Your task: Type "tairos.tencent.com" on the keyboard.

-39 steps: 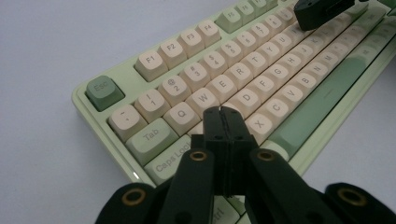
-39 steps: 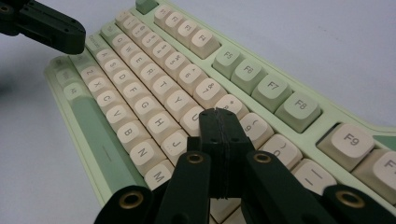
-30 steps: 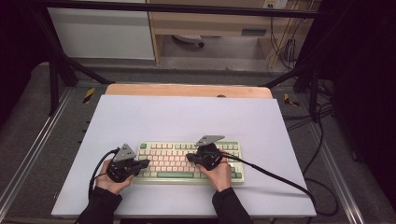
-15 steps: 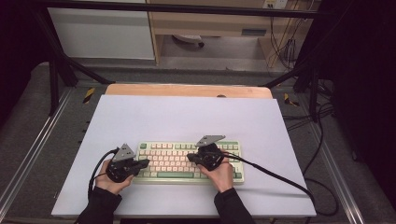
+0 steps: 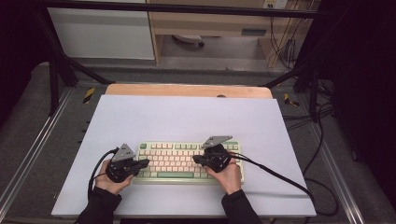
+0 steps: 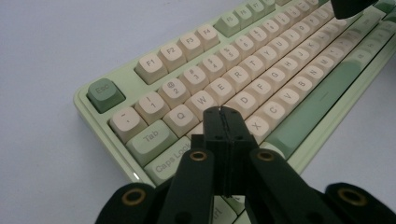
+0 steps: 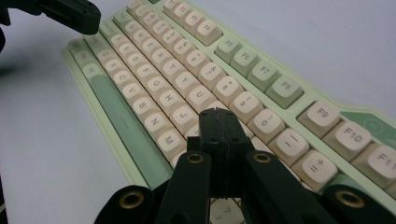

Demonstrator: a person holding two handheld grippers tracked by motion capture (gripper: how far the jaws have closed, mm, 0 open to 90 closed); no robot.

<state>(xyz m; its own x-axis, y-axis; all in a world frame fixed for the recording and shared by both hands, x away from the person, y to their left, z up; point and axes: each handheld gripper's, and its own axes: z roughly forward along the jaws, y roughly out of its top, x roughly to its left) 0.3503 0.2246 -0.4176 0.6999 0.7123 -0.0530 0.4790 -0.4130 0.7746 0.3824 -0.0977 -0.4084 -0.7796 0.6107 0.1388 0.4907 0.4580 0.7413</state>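
Note:
A pale green keyboard (image 5: 184, 161) with cream keys lies near the front edge of the white table top (image 5: 187, 116). My left gripper (image 5: 145, 162) hovers over the keyboard's left end, held by a hand. In the left gripper view the left gripper (image 6: 222, 112) is shut, its tip over the A and S keys of the keyboard (image 6: 261, 74). My right gripper (image 5: 197, 159) is over the keyboard's right half. In the right gripper view the right gripper (image 7: 218, 114) is shut, its tip above the keys near K on the keyboard (image 7: 187, 79). Neither holds anything.
A wooden strip (image 5: 187, 90) borders the table's far edge. Black cables (image 5: 280, 177) trail from the right gripper across the table's right side, and one loops by the left hand. Metal frame rails (image 5: 28, 154) run along both sides.

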